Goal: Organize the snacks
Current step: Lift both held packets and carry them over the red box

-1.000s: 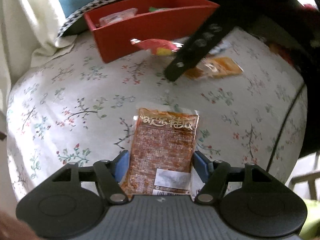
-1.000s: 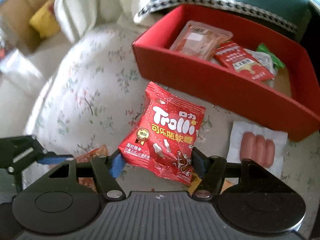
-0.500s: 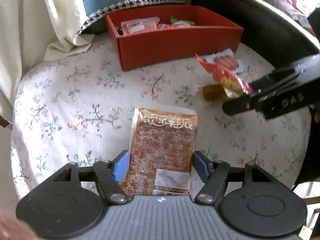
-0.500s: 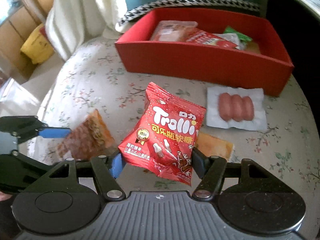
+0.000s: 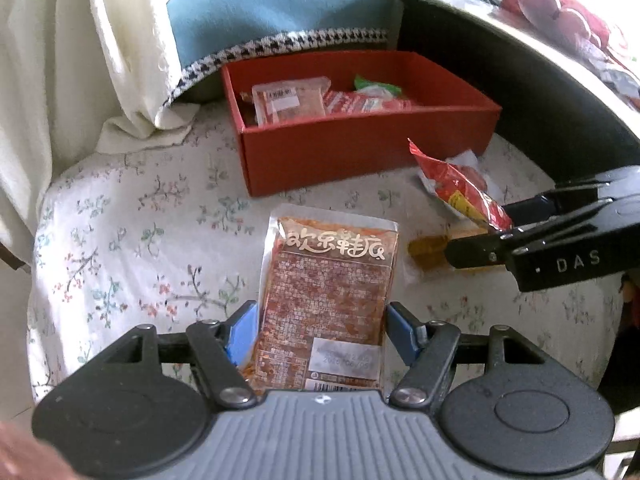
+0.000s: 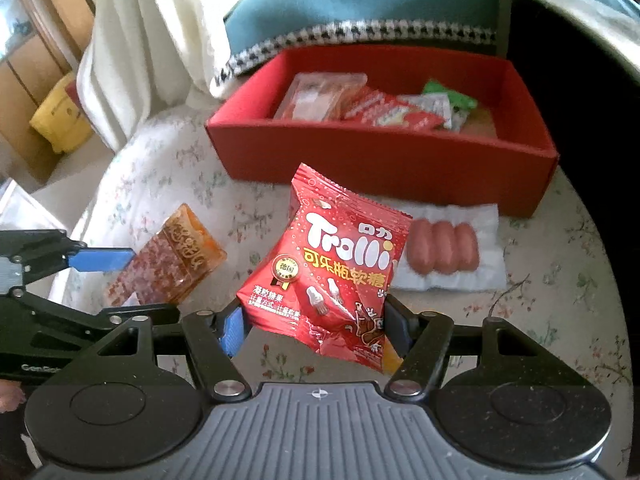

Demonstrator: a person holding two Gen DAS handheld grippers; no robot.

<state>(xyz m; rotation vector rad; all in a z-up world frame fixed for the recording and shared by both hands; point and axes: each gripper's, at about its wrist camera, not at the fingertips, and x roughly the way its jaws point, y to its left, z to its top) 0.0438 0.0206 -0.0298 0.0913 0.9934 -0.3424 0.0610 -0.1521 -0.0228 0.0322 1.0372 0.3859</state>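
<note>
My left gripper (image 5: pixel 320 332) is shut on a brown spicy snack packet (image 5: pixel 326 292), held above the floral tablecloth (image 5: pixel 120 248). In the right wrist view that same brown spicy snack packet (image 6: pixel 168 256) hangs at the left between blue pads. My right gripper (image 6: pixel 310 326) is shut on a red Trolli gummy bag (image 6: pixel 332 260), lifted off the cloth; the left wrist view shows this red Trolli gummy bag (image 5: pixel 460 188) edge-on at the right. A red box (image 6: pixel 380 156) holding several snack packs stands behind both, and the red box (image 5: pixel 360 148) also appears in the left wrist view.
A clear pack of three sausages (image 6: pixel 444 248) lies on the cloth in front of the box's right end. An orange packet (image 5: pixel 432 248) lies under the right gripper. A blue cushion (image 6: pixel 360 0) and a white cloth (image 6: pixel 140 40) sit behind the box. The table edge curves at the right.
Both grippers have pulled back from the red box, each keeping its packet. The right gripper has swung across to the right side of the left wrist view.
</note>
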